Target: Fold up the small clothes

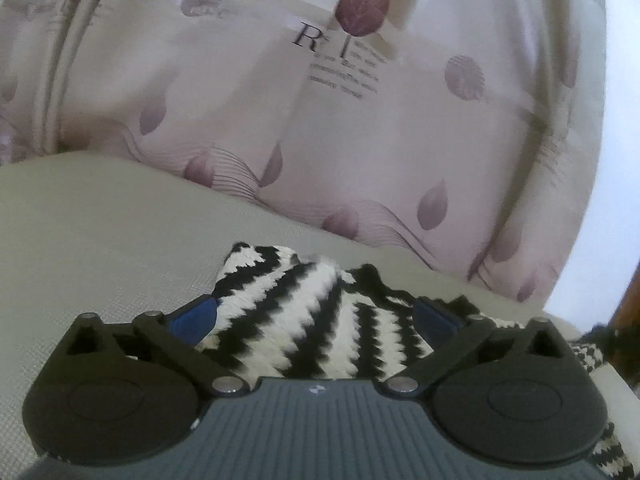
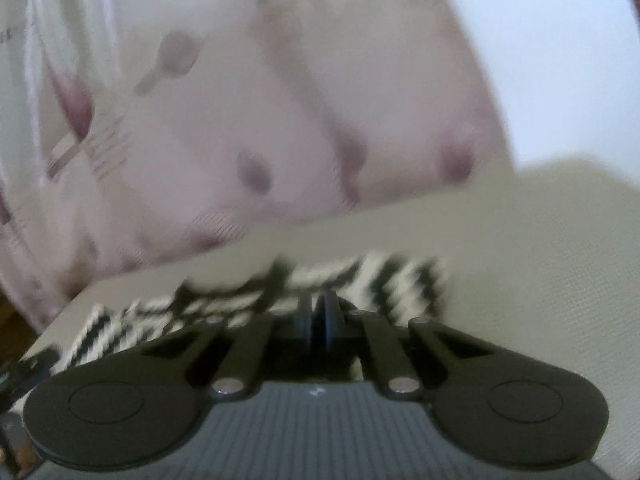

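Note:
A black-and-white zigzag knit garment (image 1: 304,300) lies rumpled on a beige padded surface (image 1: 100,240). My left gripper (image 1: 314,316) stands open wide over it, its blue pads (image 1: 196,318) on either side of a raised fold and not pressing it. The right wrist view is blurred and shows the same garment (image 2: 400,280) stretched across the surface. There my right gripper (image 2: 320,314) is shut at the cloth's near edge. Its pads meet with a thin pale sliver of the knit between them.
A pinkish cloth with purple petal prints and lettering (image 1: 360,140) hangs close behind the surface and fills the background (image 2: 280,120). A bright white wall (image 1: 616,160) shows at the right. Dark wooden flooring (image 2: 12,312) appears past the surface's left edge.

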`<control>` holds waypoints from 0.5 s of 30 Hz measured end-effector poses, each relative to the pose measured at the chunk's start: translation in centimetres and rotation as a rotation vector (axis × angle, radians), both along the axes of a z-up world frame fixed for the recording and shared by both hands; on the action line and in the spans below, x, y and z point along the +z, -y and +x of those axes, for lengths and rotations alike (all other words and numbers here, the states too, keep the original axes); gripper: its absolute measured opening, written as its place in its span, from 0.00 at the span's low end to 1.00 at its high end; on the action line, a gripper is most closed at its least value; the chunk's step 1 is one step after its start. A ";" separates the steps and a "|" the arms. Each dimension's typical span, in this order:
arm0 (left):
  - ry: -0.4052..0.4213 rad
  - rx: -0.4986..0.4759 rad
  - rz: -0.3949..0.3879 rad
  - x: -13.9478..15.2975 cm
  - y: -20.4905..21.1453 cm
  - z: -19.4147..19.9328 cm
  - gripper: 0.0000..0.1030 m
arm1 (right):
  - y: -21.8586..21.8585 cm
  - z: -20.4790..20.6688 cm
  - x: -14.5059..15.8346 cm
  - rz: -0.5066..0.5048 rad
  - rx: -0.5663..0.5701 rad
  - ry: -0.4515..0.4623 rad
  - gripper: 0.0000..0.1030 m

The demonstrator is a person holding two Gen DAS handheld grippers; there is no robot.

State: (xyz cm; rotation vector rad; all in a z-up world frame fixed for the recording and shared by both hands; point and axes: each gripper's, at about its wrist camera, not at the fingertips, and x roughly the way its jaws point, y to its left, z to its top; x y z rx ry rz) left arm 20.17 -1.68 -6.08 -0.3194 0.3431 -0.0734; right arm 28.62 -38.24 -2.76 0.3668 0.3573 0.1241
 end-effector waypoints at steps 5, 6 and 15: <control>-0.009 -0.037 0.056 0.1 1.1 0.4 1.00 | 1.4 1.3 -1.2 -0.018 0.000 -0.067 0.06; -0.016 -0.037 0.059 -0.2 1.2 0.6 1.00 | 1.3 1.4 -2.1 -0.016 0.015 -0.081 0.06; -0.113 0.035 -0.080 -1.5 -1.2 1.2 1.00 | 2.3 2.0 -4.5 0.139 0.046 -0.138 0.15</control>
